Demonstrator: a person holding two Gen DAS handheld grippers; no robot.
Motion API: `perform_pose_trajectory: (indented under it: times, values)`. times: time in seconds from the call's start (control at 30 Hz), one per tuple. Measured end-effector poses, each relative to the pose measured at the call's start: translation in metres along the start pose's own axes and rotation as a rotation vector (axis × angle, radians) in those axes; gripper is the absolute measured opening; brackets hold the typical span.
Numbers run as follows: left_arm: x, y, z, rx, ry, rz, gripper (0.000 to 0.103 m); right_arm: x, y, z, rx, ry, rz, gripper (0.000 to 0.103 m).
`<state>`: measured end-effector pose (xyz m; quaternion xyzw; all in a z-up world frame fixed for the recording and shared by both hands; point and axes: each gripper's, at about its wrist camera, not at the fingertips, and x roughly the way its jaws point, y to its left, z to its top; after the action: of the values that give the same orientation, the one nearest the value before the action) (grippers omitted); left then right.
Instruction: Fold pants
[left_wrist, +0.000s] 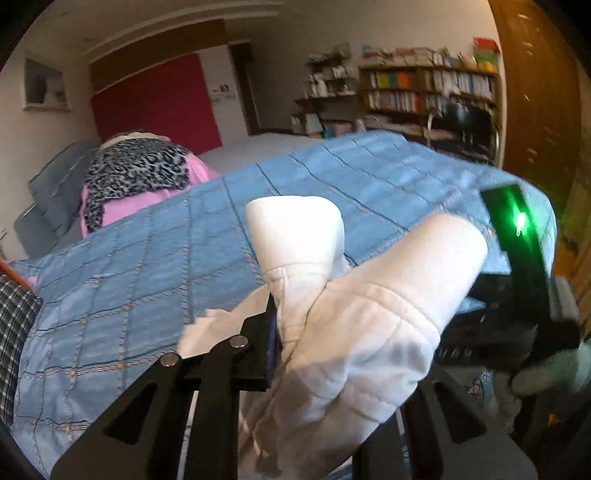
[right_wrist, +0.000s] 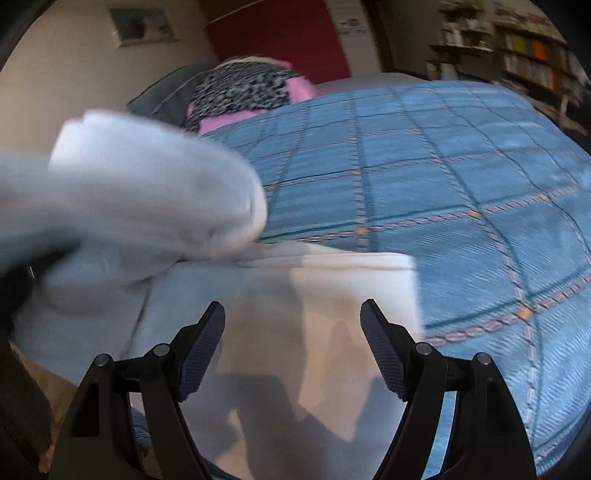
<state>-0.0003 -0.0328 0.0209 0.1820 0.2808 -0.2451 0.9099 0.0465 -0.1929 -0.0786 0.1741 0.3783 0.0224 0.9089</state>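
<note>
Two grippers in play: your left gripper (left_wrist: 280, 332) is pinched nearly closed on a bunched hem of the white pants (right_wrist: 280, 295), lifted above the blue checked bedspread (right_wrist: 443, 177), while your right gripper (right_wrist: 291, 343) hangs wide open over the flat part of the pants, holding nothing. The flat part lies on the near edge of the bedspread; the lifted part hangs to its left in the right wrist view. Judgement: a fold-over is under way. Carry the pinched cloth across low so it does not drag the flat layer, line its edge up with the straight far edge before releasing, and use the open right fingers (right_wrist: 380, 354) to pin the lower layer if it creeps. Keep clear of the clothes pile (left_wrist: 136, 177) at the far end
</note>
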Motion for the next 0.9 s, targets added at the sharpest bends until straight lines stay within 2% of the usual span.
perform_pose_trajectory:
  times: [0.1, 0.2, 0.27, 0.3, 0.37, 0.47, 0.7, 0.9]
  values:
    - [0.010, -0.012, -0.007, 0.032, 0.025, -0.006, 0.017, -0.003, -0.020, -0.003, 0.055, 0.001, 0.007, 0.075]
    - [0.016, -0.026, -0.013, 0.073, 0.042, -0.003, 0.021, -0.002, -0.035, -0.004, 0.105, 0.004, 0.032, 0.075]
    - [0.015, -0.030, -0.017, 0.087, 0.047, -0.018, 0.027, -0.002, -0.042, -0.004, 0.123, 0.002, 0.041, 0.075]
    - [0.016, -0.033, -0.017, 0.089, 0.049, -0.037, 0.035, -0.003, -0.046, -0.004, 0.125, 0.000, 0.039, 0.075]
    - [0.013, -0.036, -0.018, 0.090, 0.051, -0.070, 0.037, -0.004, -0.050, -0.005, 0.132, -0.004, 0.038, 0.075]
    - [0.011, -0.038, -0.019, 0.106, 0.054, -0.081, 0.040, -0.004, -0.054, -0.006, 0.142, -0.006, 0.036, 0.075]
    - [0.005, -0.021, -0.023, 0.024, 0.085, -0.203, 0.044, -0.010, -0.060, -0.007, 0.185, -0.007, 0.048, 0.075]
    - [0.014, -0.028, -0.027, 0.028, 0.130, -0.216, 0.058, -0.017, -0.060, -0.001, 0.198, -0.021, 0.071, 0.075]
